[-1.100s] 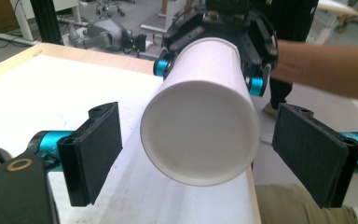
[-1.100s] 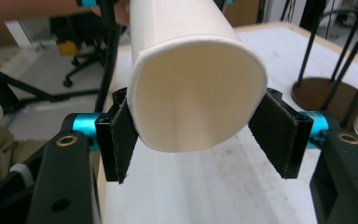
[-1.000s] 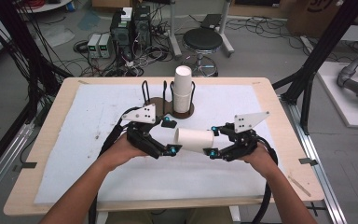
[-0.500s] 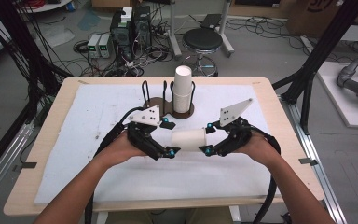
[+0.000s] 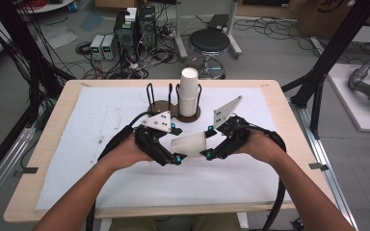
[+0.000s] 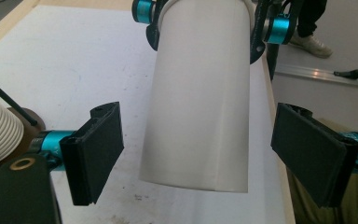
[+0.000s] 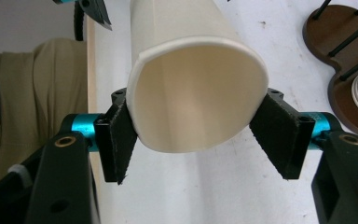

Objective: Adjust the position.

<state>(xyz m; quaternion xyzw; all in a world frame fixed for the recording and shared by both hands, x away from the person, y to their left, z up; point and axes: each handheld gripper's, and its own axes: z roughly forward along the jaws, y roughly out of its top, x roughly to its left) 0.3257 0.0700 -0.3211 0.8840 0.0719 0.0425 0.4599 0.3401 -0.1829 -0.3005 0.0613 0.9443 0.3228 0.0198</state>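
Forearms reach in from the near edge, angled toward each other over the white mat [image 5: 101, 144]. The right gripper [image 5: 207, 142] pinches a white paper cup [image 5: 189, 144] at its rim, cup lying sideways above the mat. The left gripper [image 5: 175, 144] stands released, jaws spread clear of the cup's base. No readable writing.

No legible text, label, brand, number or sign appears in any view. Dark lettering on a cardboard box [image 5: 330, 14] on the floor beyond the table is cut off and too blurred to read
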